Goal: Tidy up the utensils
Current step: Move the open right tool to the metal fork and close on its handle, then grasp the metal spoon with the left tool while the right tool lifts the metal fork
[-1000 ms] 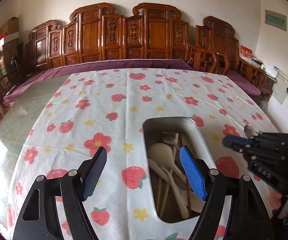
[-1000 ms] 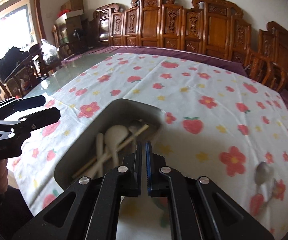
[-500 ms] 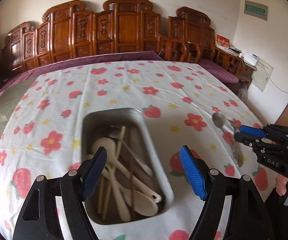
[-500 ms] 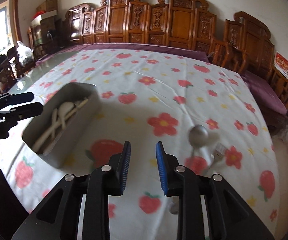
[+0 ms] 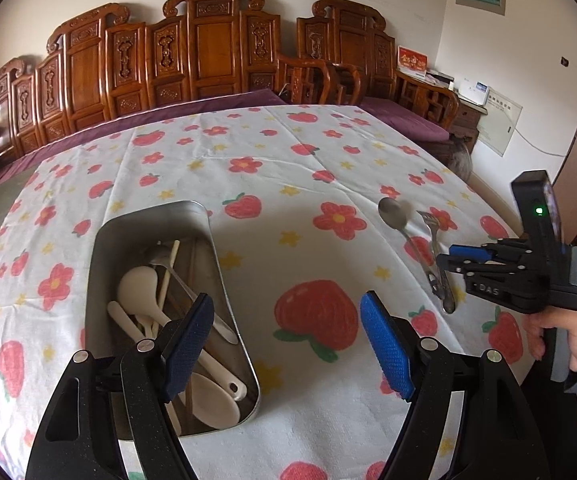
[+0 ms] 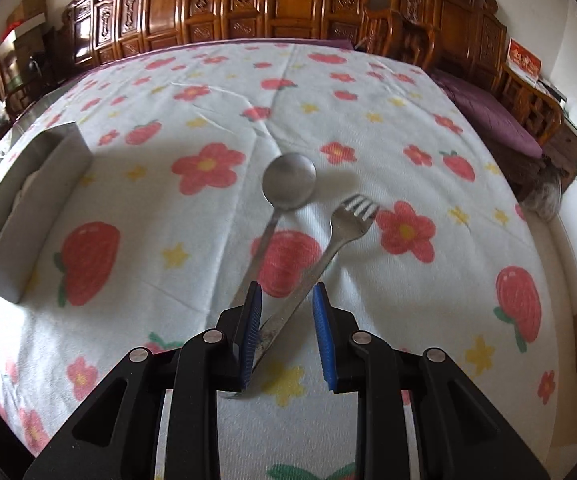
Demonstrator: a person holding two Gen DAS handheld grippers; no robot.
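Right gripper (image 6: pixel 287 330) jaws narrowly parted over crossed spoon (image 6: pixel 288 178) and fork (image 6: pixel 352 216) handles; left gripper (image 5: pixel 288 344) jaws wide, empty, beside tray (image 5: pixel 224 280).

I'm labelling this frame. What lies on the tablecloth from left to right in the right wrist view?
Metal tray → spoon → fork, going by their heads; the two handles cross nearer the camera, between the right gripper's open pads.

The left gripper (image 5: pixel 286 346) points downward with jaws wide apart; the right gripper (image 6: pixel 287 330), hand-held, has jaws partly parted.
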